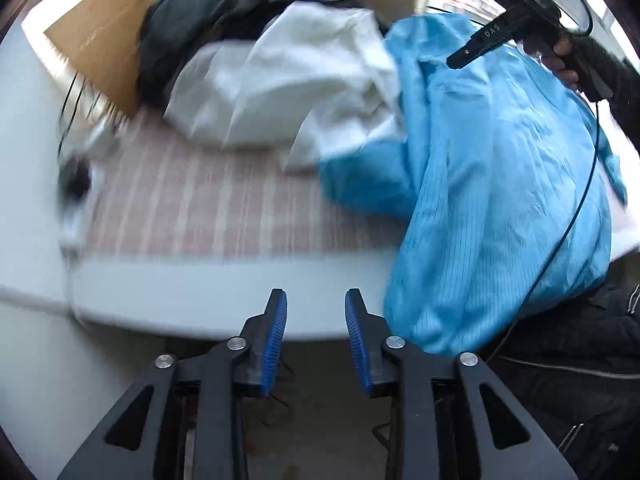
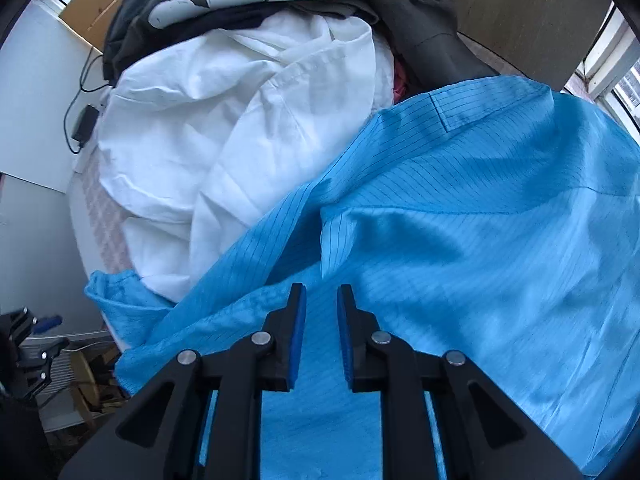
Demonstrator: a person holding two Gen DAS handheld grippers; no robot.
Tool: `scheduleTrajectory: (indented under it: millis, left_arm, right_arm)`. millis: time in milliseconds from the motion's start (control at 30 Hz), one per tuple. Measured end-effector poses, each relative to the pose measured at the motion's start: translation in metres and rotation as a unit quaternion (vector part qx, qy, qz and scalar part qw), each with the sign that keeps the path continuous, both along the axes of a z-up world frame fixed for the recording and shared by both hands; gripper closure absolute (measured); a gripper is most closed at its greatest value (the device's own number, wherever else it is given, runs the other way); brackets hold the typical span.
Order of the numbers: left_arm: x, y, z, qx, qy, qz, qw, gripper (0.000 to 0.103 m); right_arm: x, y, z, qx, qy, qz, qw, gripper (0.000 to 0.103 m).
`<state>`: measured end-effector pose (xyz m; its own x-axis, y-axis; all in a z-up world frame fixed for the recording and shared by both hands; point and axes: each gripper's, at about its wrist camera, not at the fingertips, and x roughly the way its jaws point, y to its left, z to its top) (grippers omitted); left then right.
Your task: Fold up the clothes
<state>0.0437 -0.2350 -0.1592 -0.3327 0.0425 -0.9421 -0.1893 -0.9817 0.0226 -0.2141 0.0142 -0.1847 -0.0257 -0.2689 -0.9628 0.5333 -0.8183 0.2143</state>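
A light blue pinstriped garment [image 1: 500, 184] lies crumpled on the right of the table and hangs over its front edge. My left gripper [image 1: 316, 300] hovers off that edge, to the left of the hanging cloth, open with nothing between its blue pads. A rumpled white garment [image 1: 288, 80] lies behind, beside dark clothes [image 1: 188, 28]. In the left wrist view a hand holds my right gripper [image 1: 460, 58] above the blue cloth. In the right wrist view my right gripper [image 2: 321, 292] points down over the blue garment [image 2: 460, 248], its jaws a little apart and gripping nothing. The white garment [image 2: 224, 120] lies further back.
A pink striped cloth [image 1: 200, 208] covers the white table [image 1: 200, 300]. Cardboard [image 1: 100, 40] stands at the back left. A black adapter with its cable [image 2: 84, 122] lies at the table's left side. A black cable [image 1: 576, 216] hangs across the blue cloth. A person's dark jacket [image 1: 580, 360] is at the right.
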Motion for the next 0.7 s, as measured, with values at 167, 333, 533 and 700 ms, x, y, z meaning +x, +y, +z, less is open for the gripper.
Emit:
scheduleTrajectory:
  millis: [167, 333, 533, 700]
  left_arm:
    - [-0.051, 0.036, -0.008, -0.043, -0.007, -0.109, 0.9931, 0.07]
    - [-0.088, 0.061, -0.033, -0.072, -0.037, -0.181, 0.9802, 0.067]
    - [-0.107, 0.063, -0.059, -0.084, -0.088, -0.188, 0.9746, 0.103]
    - [-0.143, 0.025, 0.022, -0.051, -0.016, -0.125, 0.9907, 0.103]
  right_arm:
    - [0.022, 0.033, 0.046, -0.032, 0.026, -0.022, 0.999, 0.074]
    - [0.038, 0.077, 0.049, -0.029, 0.026, -0.065, 0.997, 0.069]
    - [0.058, 0.122, -0.004, 0.001, -0.012, -0.123, 0.992, 0.069]
    - [0.058, 0.142, -0.026, 0.015, -0.032, -0.154, 0.987, 0.069]
